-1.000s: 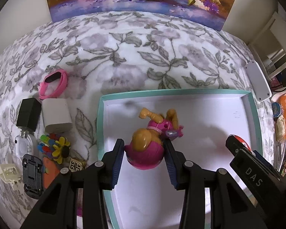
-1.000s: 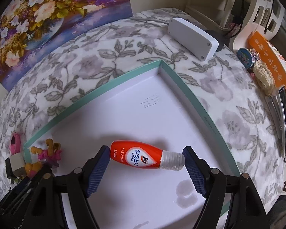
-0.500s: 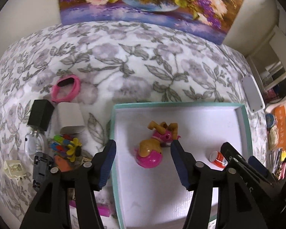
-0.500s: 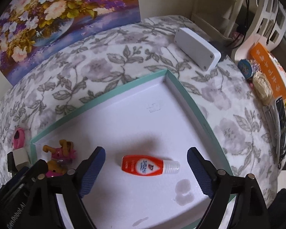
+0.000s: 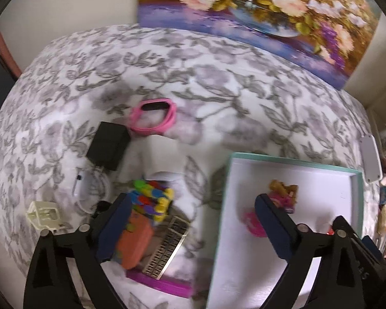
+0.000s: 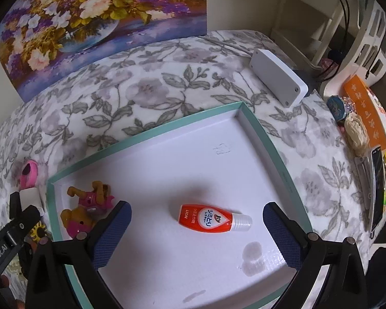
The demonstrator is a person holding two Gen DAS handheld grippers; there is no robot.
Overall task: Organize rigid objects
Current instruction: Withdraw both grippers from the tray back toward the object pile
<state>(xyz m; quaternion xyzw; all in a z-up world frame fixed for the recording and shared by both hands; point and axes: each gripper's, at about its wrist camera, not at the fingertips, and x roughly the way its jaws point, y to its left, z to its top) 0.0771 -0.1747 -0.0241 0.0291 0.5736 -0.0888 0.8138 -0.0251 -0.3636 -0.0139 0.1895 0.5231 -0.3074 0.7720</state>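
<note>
The toy dog and the red bottle both lie on the white floor of the teal-rimmed tray, the dog near the tray's left wall, the bottle nearer its middle. Neither is held: the right gripper hangs over the bottle with jaws wide apart, and the left gripper, also spread wide, straddles the tray's left wall with nothing between its fingers.

Judging by this, 2 items are placed and the step in hand is fetching a third. Left of the tray wait a colourful flower toy, an orange block, a black charger, a pink band and a white plug. The next move calls for centring the left gripper over 1 piece, likely the flower toy, and closing.

Compared with 1 second ago, the left gripper has let go of the dog and swung left off the tray; the right gripper has risen from the bottle
</note>
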